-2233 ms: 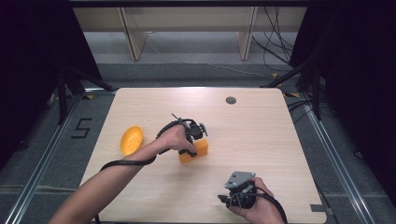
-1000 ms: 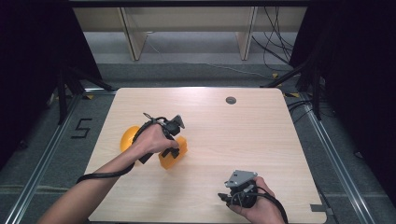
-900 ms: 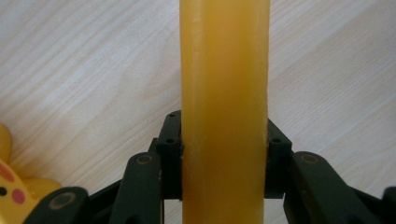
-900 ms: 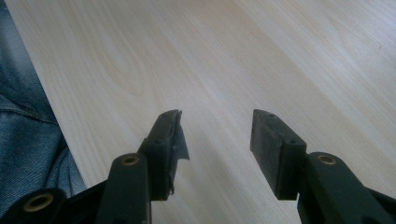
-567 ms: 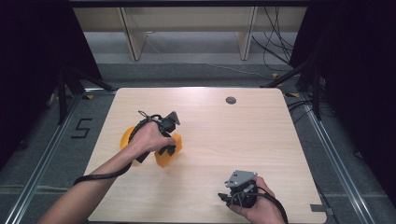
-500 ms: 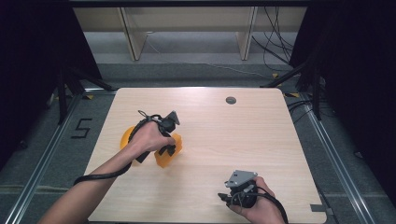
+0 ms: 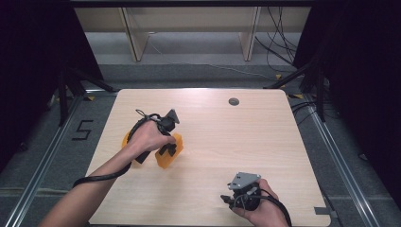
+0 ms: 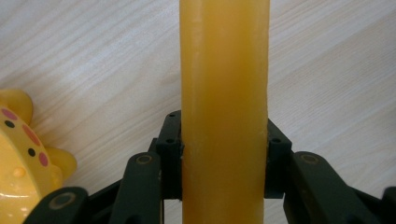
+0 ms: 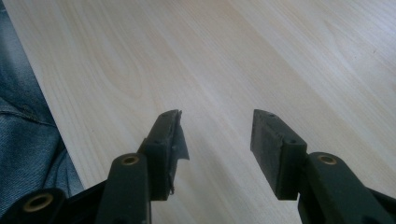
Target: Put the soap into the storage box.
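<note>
Since the orange block is clamped squarely between the pads of my left tongs, I can judge it from the grip. It lies near the left edge of the table, about halfway between the near and far edges, and seems to rest on or just above the wood. In the left gripper view it runs as a thick, smooth, waxy slab straight up between the jaws, which pinch its two flat faces. It does not bulge or dent where the pads press, so I take it for stiff and fairly light, probably foam or plastic. The surface looks glossy, so it could slip if I tilt it; holding it across the flat faces near the middle, as now, seems the safest place.

Just to the left of the block, touching or nearly touching it from behind my hand, sits a yellow toy with pink and black spots. It looks rounded and rubbery, harder to pinch than the slab.

Farther right, near the near right corner of the table, my right tongs rest with jaws spread and nothing between them, only bare wood ahead.
</note>
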Motion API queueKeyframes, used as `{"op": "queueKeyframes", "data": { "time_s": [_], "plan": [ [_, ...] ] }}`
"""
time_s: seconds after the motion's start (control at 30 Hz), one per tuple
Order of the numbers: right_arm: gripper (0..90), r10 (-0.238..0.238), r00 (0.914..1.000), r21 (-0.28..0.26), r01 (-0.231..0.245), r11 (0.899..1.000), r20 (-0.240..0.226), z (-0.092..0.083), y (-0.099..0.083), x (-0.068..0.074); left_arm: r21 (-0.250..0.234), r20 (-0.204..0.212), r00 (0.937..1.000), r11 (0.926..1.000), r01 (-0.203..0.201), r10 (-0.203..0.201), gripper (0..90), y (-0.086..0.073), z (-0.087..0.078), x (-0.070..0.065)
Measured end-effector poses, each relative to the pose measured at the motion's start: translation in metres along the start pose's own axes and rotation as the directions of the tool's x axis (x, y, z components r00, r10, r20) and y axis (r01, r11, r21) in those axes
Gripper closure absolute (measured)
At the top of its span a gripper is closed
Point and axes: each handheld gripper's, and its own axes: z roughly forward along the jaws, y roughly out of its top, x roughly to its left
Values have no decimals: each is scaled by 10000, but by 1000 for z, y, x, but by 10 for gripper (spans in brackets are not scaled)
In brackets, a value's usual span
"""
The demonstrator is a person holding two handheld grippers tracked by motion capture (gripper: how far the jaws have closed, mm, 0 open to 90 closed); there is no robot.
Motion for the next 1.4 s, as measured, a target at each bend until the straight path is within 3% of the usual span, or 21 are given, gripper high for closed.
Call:
{"op": "queueKeyframes", "data": {
  "time_s": [0.23,0.37,0.43,0.5,0.53,0.7,0.73,0.93,1.03,1.1,1.4],
  "plan": [
    [529,62,10000,-8,-62,10000,40,0,1,1,-157,50,9999,9998,119,-118,606,-1,-3,3],
    [528,33,10000,7,-33,10000,35,0,0,1,9,45,9995,9995,323,-323,606,1,-6,5],
    [528,35,10000,-4,-35,10000,51,0,0,1,-176,69,9988,9987,477,-476,606,0,-6,6],
    [526,182,9998,226,-179,9996,-102,0,1,1,-76,57,9992,9992,392,-392,606,1,-8,7],
    [526,7,10000,208,-5,9998,-64,-1,1,0,-59,36,9993,9993,369,-369,606,1,-9,8],
    [526,61,10000,34,-61,10000,55,0,1,1,-308,24,9985,9980,550,-549,606,1,-10,9],
    [526,67,10000,29,-67,10000,61,0,1,1,-141,39,9986,9985,536,-536,605,1,-12,10],
    [525,52,10000,16,-52,10000,29,0,1,1,-331,25,9974,9969,715,-715,606,3,-15,12],
    [525,51,10000,-42,-50,10000,58,-1,1,1,-205,2,9972,9970,745,-745,605,4,-19,14],
    [525,466,9989,96,-466,9989,21,-2,1,3,-266,0,9971,9967,763,-763,605,3,-20,16],
    [525,356,9994,187,-356,9992,17,-2,2,2,-451,-45,9957,9947,919,-922,605,2,-25,24]
  ]
}}
